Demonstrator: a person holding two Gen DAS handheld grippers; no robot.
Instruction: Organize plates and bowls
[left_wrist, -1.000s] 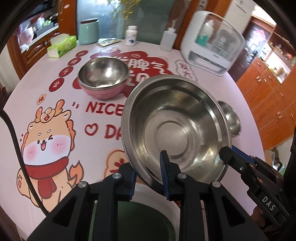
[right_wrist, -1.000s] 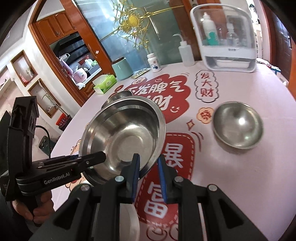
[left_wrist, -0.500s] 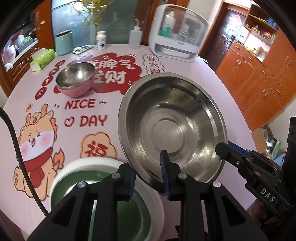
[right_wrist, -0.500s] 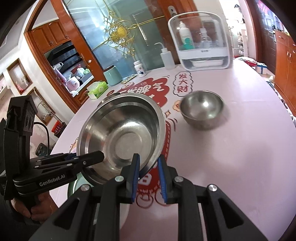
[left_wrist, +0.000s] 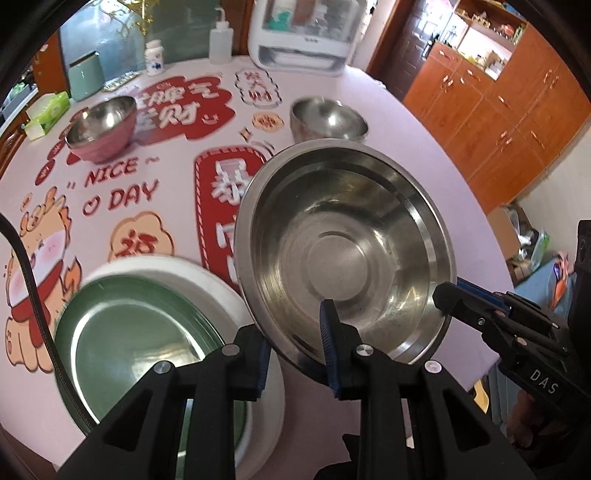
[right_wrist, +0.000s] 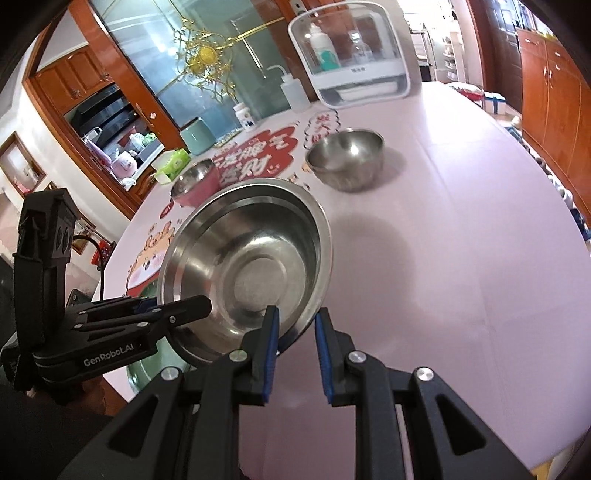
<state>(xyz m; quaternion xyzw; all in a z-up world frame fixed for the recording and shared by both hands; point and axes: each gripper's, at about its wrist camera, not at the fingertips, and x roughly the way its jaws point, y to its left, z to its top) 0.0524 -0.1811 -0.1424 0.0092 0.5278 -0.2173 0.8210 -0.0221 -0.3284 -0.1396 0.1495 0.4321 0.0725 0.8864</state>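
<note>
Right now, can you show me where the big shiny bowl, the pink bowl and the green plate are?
big steel bowl (left_wrist: 343, 254), left wrist view, flat inside bottom.
pink bowl (left_wrist: 103, 144), left wrist view, pink outer wall.
green plate (left_wrist: 122, 332), left wrist view, green middle.

Seeing "NICE ~ DAY" printing in red on pink tablecloth (left_wrist: 388, 122), beside cartoon dragon (left_wrist: 40, 258). Reading Chinese "福" inside orange cloud badge (left_wrist: 139, 238); larger red Chinese characters showing mid-cloth, not making them out surely. Right gripper (left_wrist: 448, 295) body showing white "DAS". Left gripper (right_wrist: 201, 306) body reading "GenRobot.AI". Label on white countertop cabinet (right_wrist: 356, 55) staying too small for me.
</note>
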